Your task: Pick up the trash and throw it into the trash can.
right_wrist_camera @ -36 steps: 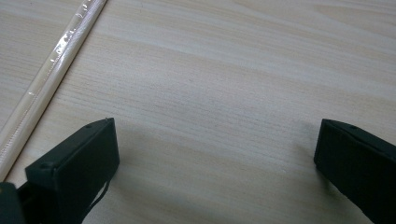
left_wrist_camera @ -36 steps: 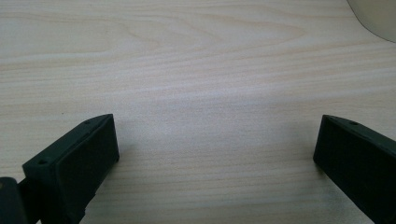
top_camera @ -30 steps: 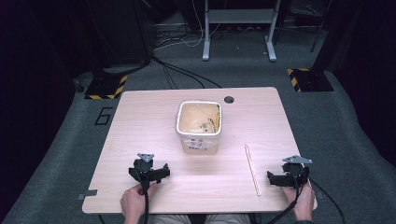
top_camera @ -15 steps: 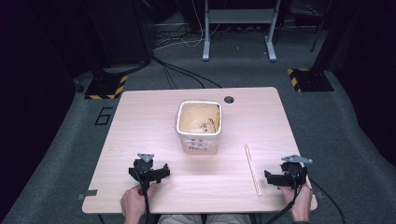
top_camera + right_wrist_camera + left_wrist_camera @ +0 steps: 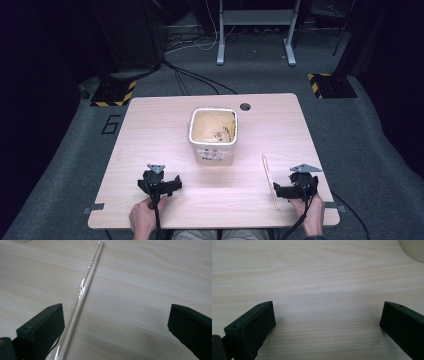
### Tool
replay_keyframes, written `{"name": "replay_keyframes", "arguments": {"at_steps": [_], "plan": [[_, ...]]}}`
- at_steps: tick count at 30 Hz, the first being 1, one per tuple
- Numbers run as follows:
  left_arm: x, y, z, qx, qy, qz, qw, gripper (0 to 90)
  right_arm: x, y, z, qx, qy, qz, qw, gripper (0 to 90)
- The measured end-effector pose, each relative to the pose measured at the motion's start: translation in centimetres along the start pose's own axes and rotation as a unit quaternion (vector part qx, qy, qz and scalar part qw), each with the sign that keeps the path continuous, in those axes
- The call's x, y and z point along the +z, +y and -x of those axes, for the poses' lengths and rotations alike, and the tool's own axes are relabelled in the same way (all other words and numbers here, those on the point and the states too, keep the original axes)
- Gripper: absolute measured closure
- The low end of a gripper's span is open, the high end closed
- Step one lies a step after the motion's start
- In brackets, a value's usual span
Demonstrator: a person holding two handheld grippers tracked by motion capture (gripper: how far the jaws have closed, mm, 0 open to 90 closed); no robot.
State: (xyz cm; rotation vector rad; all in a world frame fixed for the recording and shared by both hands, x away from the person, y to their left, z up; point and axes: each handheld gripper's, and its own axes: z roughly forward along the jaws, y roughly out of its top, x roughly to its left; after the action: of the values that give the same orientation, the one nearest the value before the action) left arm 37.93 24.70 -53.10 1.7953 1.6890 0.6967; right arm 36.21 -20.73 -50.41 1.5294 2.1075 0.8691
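Right gripper (image 5: 116, 322) gapes wide, holding nothing, over the clear-wrapped pale wooden chopsticks (image 5: 82, 293), which lie at its eleven o'clock; left gripper (image 5: 328, 322) likewise wide, empty.

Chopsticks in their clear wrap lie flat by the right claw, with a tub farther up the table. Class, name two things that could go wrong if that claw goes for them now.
1. The chopsticks lie flat on the table and close to one jaw of the open right claw, so closing now may nudge them aside rather than pinch them.
2. The clear wrap looks slick, so the thin pair may slip or swing on the way to the tub.
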Motion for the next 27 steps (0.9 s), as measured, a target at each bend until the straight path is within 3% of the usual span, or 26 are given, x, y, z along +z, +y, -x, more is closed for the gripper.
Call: {"name": "replay_keyframes", "arguments": {"at_steps": [17, 18, 24, 27], "plan": [[0.0, 0.0, 0.0, 0.000, 0.000, 0.000, 1.0000, 0.0, 2.2, 2.5, -2.2, -0.022, 0.010, -0.015, 0.9996, 9.4], [0.0, 0.0, 0.0, -0.001, 0.000, 0.001, 1.0000, 0.0, 2.7, 2.8, -2.4, -0.033, 0.012, -0.022, 0.9991, 9.3], [0.0, 0.0, 0.0, 0.000, 0.001, 0.000, 1.0000, 0.0, 3.5, 3.3, -2.6, -0.030, 0.014, -0.033, 0.9989, 8.4], [0.0, 0.0, 0.0, 0.001, 0.001, 0.000, 1.0000, 0.0, 3.7, 3.4, -2.7, -0.027, 0.016, -0.032, 0.9990, 23.6]]}}
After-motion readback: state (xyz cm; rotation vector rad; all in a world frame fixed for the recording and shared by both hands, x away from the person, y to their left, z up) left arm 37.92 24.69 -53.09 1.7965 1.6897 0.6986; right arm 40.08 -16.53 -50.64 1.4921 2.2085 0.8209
